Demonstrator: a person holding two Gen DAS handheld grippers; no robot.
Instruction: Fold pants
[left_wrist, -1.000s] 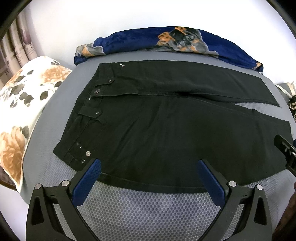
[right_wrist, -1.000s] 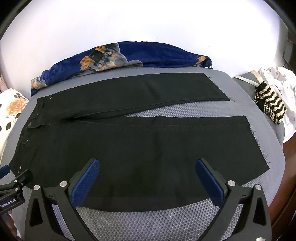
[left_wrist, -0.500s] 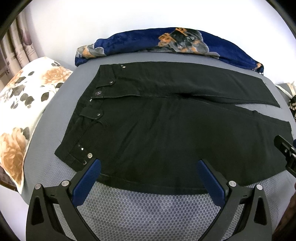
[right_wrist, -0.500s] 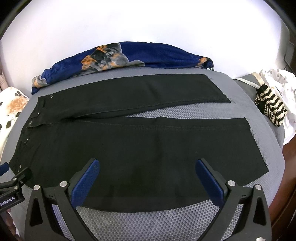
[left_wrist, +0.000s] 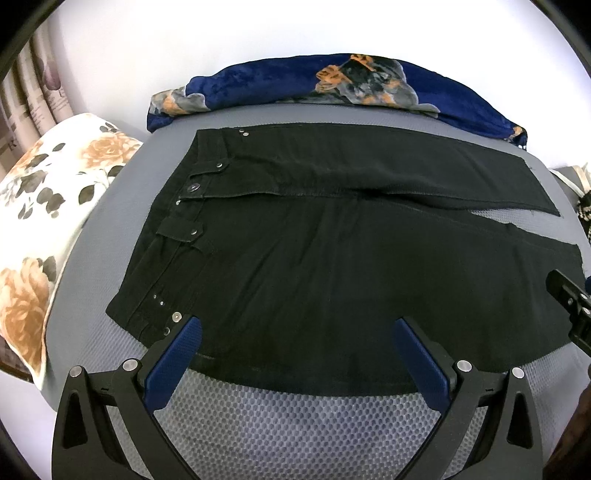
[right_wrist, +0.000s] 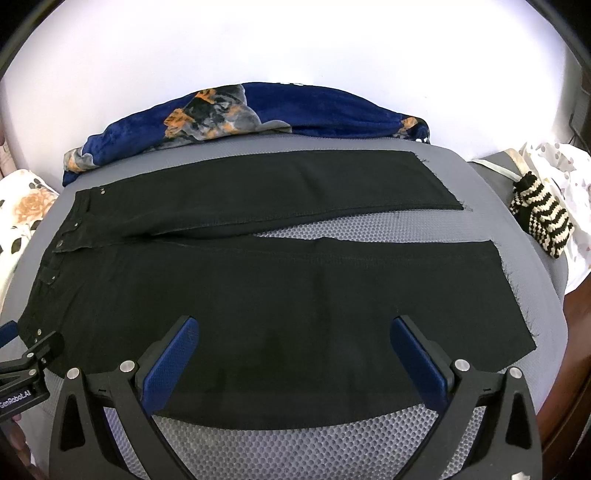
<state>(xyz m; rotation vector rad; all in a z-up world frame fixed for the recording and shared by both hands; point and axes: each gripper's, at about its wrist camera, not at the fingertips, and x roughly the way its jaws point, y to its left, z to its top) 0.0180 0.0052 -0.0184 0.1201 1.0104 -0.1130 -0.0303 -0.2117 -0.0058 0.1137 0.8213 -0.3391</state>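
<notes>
Two grippers hover side by side over the near edge of a grey bed (left_wrist: 303, 435), both pointing forward across it. The left gripper (left_wrist: 293, 354) has its blue-padded jaws spread wide, holding nothing, above the waistband end of the black pants (left_wrist: 332, 266). The right gripper (right_wrist: 293, 354) is equally wide open and empty, above the near leg. The pants lie flat, long axis running along the bed's near edge, waistband at the left end, hems toward the right. A blue blanket (right_wrist: 258, 114) lies along the far edge.
</notes>
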